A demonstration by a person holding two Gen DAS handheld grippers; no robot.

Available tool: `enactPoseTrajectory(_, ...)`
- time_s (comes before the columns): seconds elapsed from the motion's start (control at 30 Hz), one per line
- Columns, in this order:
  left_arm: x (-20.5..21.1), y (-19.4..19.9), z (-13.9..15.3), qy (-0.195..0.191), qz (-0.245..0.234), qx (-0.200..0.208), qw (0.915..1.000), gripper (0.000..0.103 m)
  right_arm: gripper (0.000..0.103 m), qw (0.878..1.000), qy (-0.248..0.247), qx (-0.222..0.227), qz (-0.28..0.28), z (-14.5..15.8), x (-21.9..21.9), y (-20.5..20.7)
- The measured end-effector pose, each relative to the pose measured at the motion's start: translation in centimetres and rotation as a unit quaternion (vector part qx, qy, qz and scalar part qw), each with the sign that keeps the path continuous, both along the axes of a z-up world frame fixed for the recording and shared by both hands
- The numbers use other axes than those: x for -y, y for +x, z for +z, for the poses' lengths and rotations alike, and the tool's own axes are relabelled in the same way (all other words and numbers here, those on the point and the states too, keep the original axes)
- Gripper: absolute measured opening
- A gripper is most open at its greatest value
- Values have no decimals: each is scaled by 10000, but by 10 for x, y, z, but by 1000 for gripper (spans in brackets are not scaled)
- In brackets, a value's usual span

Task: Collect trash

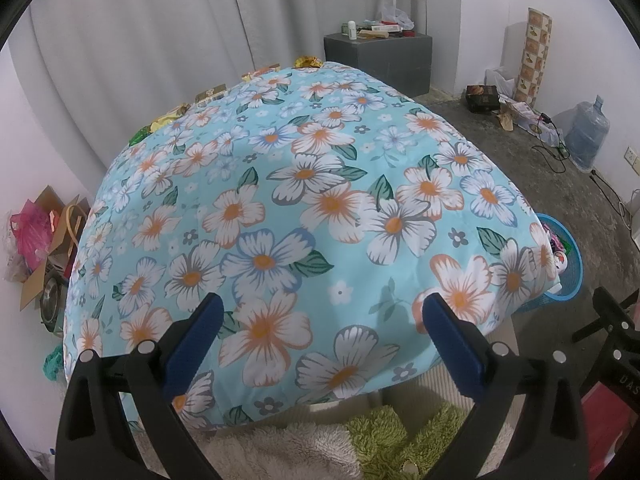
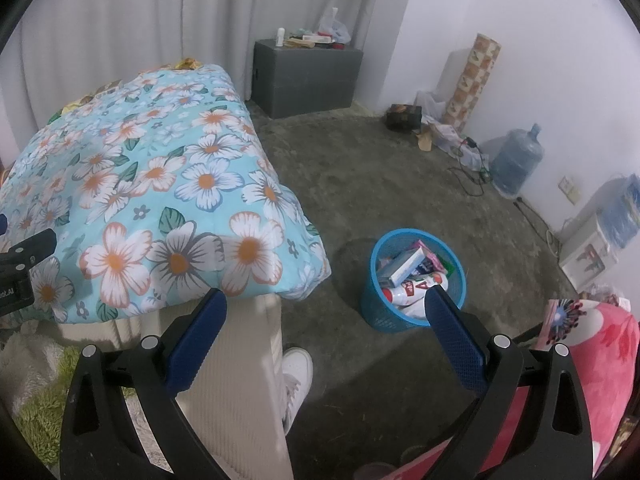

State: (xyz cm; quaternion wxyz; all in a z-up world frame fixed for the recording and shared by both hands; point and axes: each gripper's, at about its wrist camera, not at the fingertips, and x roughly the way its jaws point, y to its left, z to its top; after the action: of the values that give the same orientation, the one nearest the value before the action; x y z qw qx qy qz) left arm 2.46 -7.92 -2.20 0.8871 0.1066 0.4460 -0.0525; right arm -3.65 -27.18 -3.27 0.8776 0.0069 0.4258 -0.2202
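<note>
**Both grippers are empty, and the trash is far away**

What could go wrong? The wrappers [image 1: 172, 118] lie in a row along the far left edge of the flowery blanket [image 1: 304, 200], next to the curtain. They sit well past the fingers. A long reach could push them off the back edge, where they would be hard to get.

The left gripper [image 1: 320, 316] is wide open and holds nothing. It hangs over the near end of the blanket. The wrappers are far ahead of it and off to the left.

The right gripper [image 2: 326, 308] is wide open too, and holds nothing. The blue bin [image 2: 414, 280] stands on the floor just behind its right finger. The bin looks quite full, so more trash could tumble out.
</note>
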Motion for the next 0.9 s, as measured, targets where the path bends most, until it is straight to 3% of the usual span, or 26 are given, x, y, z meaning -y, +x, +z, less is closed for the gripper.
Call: enactPoseTrajectory(0.9,-1,2,0,3,-2,-19,10000,98,95,10000,-5,-1,-24,-1,-2,-1)
